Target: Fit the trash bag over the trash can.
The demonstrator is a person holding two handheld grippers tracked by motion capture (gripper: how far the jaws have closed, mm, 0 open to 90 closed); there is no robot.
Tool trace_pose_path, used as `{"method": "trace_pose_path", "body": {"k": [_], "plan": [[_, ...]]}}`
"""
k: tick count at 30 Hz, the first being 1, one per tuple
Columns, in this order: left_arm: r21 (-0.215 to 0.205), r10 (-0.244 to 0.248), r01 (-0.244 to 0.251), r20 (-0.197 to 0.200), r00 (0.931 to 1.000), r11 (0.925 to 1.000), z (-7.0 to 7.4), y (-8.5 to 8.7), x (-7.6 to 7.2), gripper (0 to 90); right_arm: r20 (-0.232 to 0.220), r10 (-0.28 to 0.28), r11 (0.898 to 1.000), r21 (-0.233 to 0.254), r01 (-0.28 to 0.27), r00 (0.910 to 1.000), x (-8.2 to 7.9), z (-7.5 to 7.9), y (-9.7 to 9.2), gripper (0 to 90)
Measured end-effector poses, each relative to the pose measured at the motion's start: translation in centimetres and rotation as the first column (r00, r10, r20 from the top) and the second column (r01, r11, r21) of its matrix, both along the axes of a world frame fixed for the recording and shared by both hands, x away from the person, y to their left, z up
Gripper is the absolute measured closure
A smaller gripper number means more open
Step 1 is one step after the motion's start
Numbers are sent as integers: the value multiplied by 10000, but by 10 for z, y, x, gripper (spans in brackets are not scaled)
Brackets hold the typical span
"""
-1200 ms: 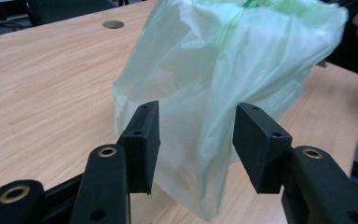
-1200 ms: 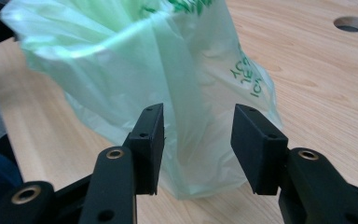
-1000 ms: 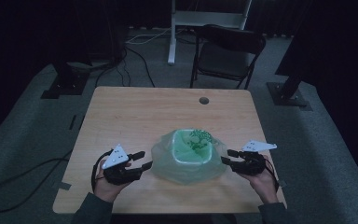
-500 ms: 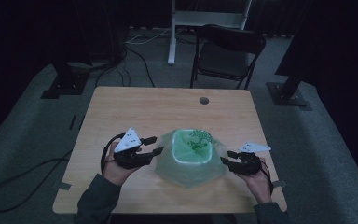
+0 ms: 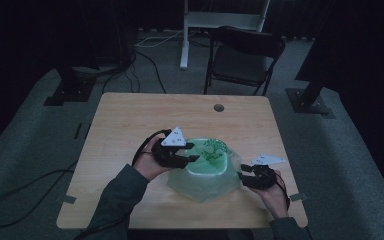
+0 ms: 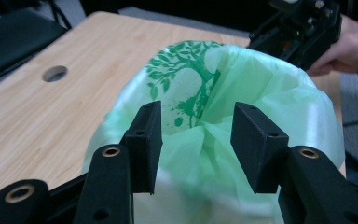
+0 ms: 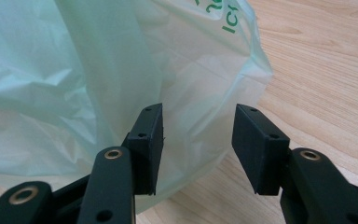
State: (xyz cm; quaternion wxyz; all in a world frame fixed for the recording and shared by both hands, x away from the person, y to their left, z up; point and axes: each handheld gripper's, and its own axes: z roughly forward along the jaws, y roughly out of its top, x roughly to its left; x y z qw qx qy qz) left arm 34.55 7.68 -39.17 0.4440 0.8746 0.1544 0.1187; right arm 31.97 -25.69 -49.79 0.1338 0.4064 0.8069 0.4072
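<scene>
Wood table (image 5: 130, 120) in a dark room: green bag (image 5: 205, 172) lining a bin sits at 6 o'clock near the front edge. L gripper (image 5: 187, 159), jaws wide w/ nothing pinched, hovers over the rim at bag's 9 o'clock, nearer. R gripper (image 5: 241, 176), at 3 o'clock, jaws apart, straddles loose film.

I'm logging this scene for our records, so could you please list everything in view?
Plastic bag: one, pale green with a dark green tree print, open-mouthed, near edge of the table.
Table: one, light wood, centre; round hole near its far edge.
Folding chair: one, black, behind the table.
White stand: one, beyond the chair.
Floor cables: black, left of the table.
Left gripper: black, open, over the bag's mouth.
Right gripper: black, open, at the bag's side.
</scene>
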Motion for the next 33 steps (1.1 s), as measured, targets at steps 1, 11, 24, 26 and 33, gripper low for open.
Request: {"method": "trace_pose_path", "body": {"k": [1, 11, 24, 26, 33], "plan": [[234, -110, 110, -7, 9999, 9997, 0, -4, 2, 540, 0, 0, 10000, 0, 0, 10000, 0, 0, 0, 530], [2076, -862, 938, -454, 9952, 9737, 0, -26, 12, 531, -3, -4, 10000, 38, 4, 10000, -1, 0, -2, 528], [4069, -1067, 1223, -610, 9924, 9052, -2, -46, 18, 517, -38, 32, 10000, 57, -32, 10000, -2, 1, -2, 525], [4248, -1073, 1246, -644, 9921, 8967, -2, -48, 21, 519, -41, 14, 10000, 83, -14, 10000, -2, 1, -2, 525], [4934, -1104, 1291, -670, 9916, 8602, -6, -56, 22, 518, -19, 20, 9999, 121, -20, 10000, -2, 1, -2, 524]]}}
